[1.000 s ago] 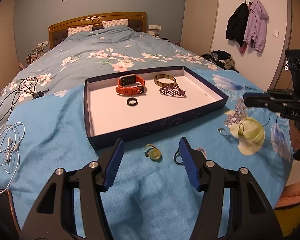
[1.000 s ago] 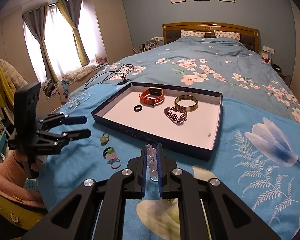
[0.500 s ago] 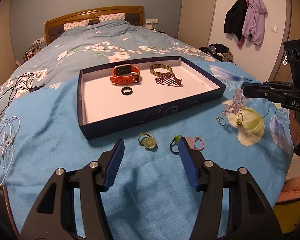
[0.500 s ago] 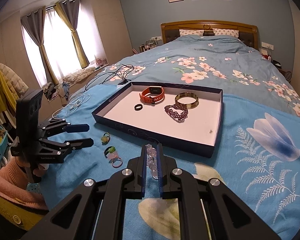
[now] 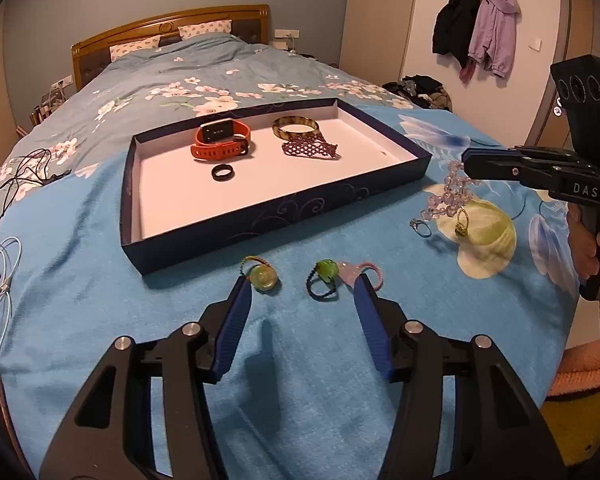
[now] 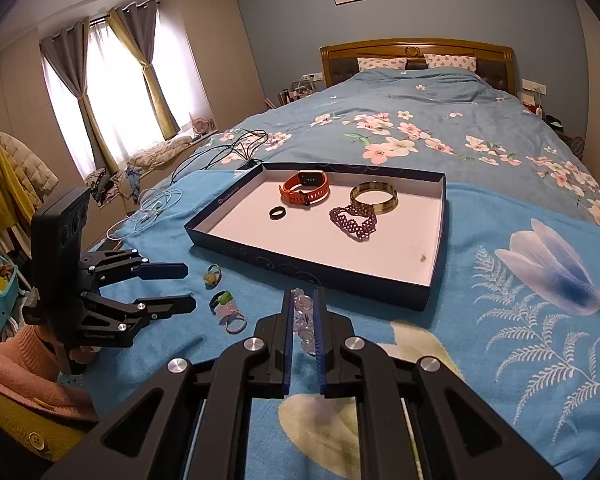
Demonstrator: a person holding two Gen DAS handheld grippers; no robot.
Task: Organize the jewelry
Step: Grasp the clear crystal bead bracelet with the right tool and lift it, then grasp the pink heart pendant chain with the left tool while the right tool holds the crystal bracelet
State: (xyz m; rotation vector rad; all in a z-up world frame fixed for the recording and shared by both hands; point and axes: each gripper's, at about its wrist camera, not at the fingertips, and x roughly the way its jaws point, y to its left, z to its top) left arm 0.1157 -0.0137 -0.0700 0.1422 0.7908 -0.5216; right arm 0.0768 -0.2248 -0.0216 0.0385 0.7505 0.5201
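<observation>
Both claws tilt downward: right claw pinching bead bracelet, left claw closing, empty.

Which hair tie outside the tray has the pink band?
The pink-band hair tie, rightmost of three, beside the left gripper's right finger; the others' bands are black and multicoloured.

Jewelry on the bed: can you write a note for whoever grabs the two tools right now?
Right tool: shut on the clear bead bracelet, lifted beside the tray.
Left tool: holding nothing, jaws closing, above two green hair ties.
Done: orange watch, black ring, bangle, purple bracelet in tray.
Left: bead bracelet, hair ties, pink tie, two rings.
</observation>
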